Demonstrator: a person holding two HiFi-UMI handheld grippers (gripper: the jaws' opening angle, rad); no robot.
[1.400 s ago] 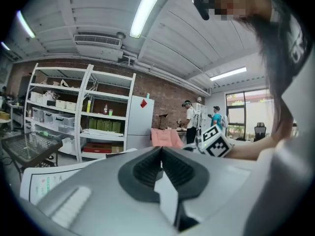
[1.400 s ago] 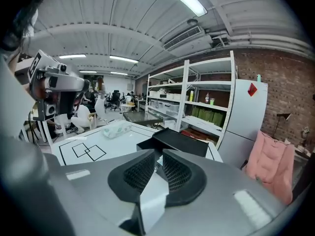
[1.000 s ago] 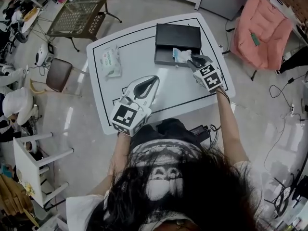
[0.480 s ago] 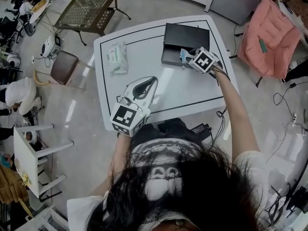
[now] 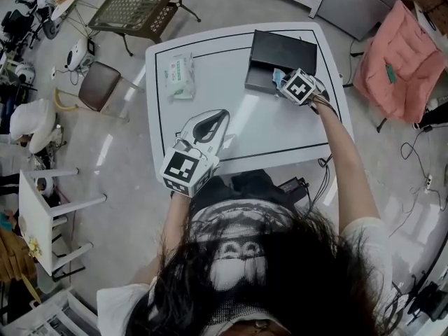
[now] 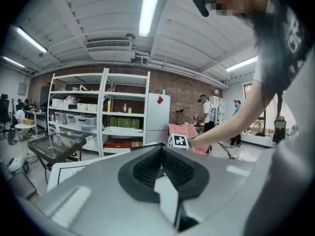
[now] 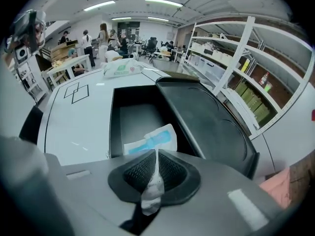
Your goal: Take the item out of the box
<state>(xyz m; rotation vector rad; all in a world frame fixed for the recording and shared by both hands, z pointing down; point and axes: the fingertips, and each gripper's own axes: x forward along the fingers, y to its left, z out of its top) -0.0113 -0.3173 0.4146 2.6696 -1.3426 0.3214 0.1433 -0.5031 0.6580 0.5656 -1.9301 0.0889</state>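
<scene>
Blue-white packet [image 7: 149, 140] between just-closing right tongs [image 7: 156, 167]

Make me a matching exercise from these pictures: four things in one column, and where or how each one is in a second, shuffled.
1. black box
2. blue-and-white packet
3. pack of wipes
4. left gripper

A. pinched by the right gripper
B. flat on the table, far left
C. far right on the table, lid open
D. over the table's near edge, empty

Pairs: 1-C, 2-A, 3-B, 4-D.
The right gripper's jaws have just been closing, with the packet between them.
</scene>
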